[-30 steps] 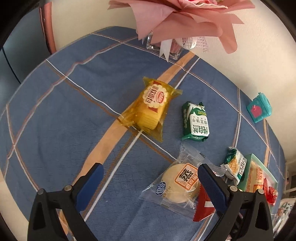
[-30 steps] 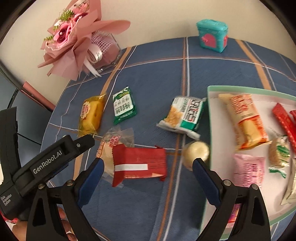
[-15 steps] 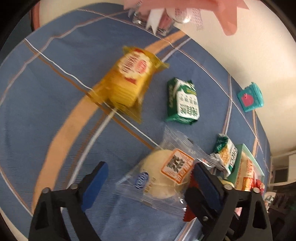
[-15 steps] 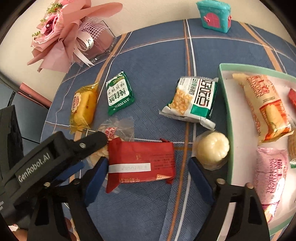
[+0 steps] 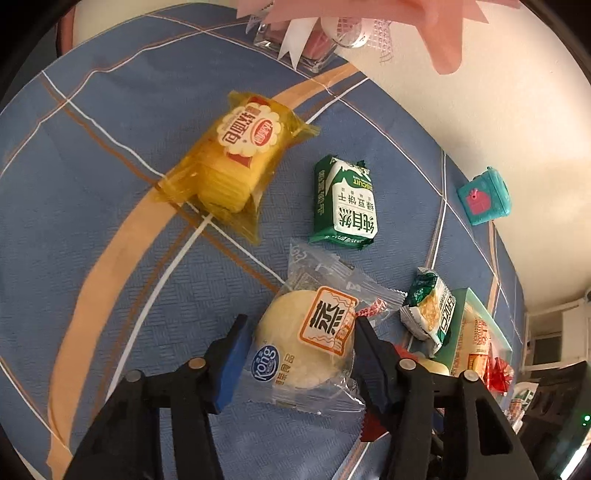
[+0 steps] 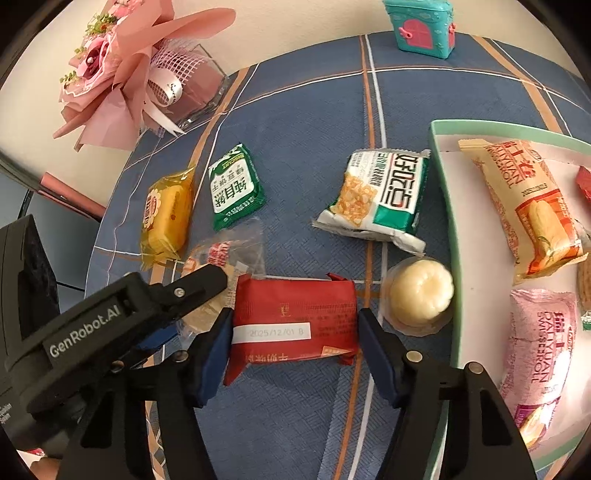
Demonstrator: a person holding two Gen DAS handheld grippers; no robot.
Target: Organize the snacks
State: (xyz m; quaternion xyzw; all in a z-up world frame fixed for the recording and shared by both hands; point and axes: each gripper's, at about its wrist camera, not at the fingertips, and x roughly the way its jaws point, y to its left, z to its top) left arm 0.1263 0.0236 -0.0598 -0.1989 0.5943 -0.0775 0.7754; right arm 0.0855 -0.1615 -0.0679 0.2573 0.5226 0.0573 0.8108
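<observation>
Blue plaid cloth (image 6: 317, 110) covers your table, with a pink bouquet (image 6: 122, 70) in a glass vase at the far left corner and a teal toy house (image 6: 424, 26) at the far edge. Your mint-rimmed tray (image 6: 441, 206) sits at the right edge, already holding several wrapped snacks.

Over the last second both your grippers have dropped down and narrowed. Your left gripper (image 5: 295, 354), which was hovering wide, now brackets the clear-wrapped bun (image 5: 306, 347); its blue pads sit against the wrapper on both sides, though you cannot tell whether it is squeezing yet. Your right gripper (image 6: 295, 328) has likewise closed in on the red packet (image 6: 293, 325), its pads touching the packet's two short ends, still flat on the cloth near the tray's left rim. That suggests two pickups are about to start, both probably bound for the tray.

Readable writing: the bun's wrapper says "Kong" in a blue badge beside an orange-framed Chinese character. The red packet carries a white strip stamped "2025/12/01 B". The green packet (image 6: 234, 186) reads "BISCUIT" in the left view. Your left gripper's body is marked "GenRobot.AI". In the tray, the orange roll (image 6: 532, 206) and pink roll (image 6: 543, 343) both show "DALIYUAN".

Still loose on the cloth: the yellow cake packet (image 6: 166, 218), the green-and-white crisp packet (image 6: 380, 192), and a round white sweet (image 6: 419, 291) touching the tray's rim.
</observation>
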